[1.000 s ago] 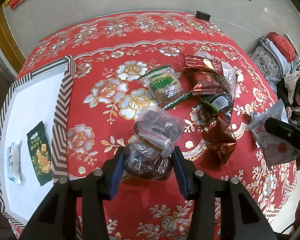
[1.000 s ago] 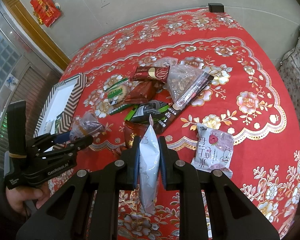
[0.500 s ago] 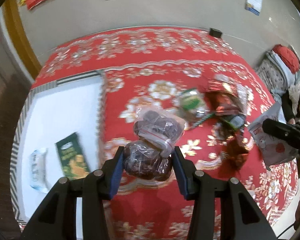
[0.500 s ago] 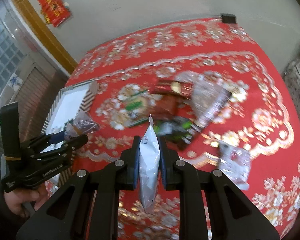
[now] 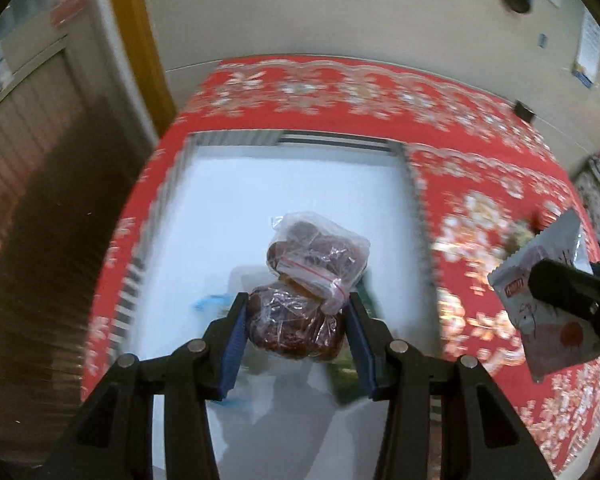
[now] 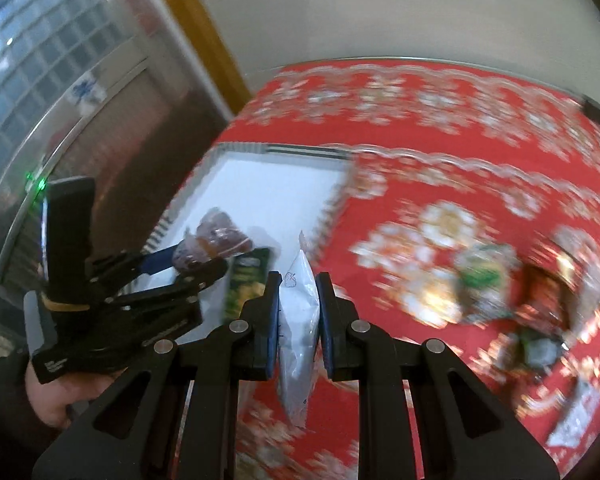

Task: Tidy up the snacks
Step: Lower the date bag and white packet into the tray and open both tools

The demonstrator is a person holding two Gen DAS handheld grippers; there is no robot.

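L tongs [image 5: 296,316] clamp clear bag [image 5: 300,304] over tray [image 5: 300,184].

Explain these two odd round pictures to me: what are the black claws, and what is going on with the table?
There is no robot here. A person holds a black two-finger gripper in each hand, and each gripper carries a wide-angle camera looking along its fingers. In the left view, the left gripper squeezes a clear bag of dark snacks above a white tray with a striped rim. In the right view, the right gripper pinches a thin white packet; the person's hand shows at the lower left. A green packet lies in the tray. More snacks, blurred, lie on the red flowered tablecloth.
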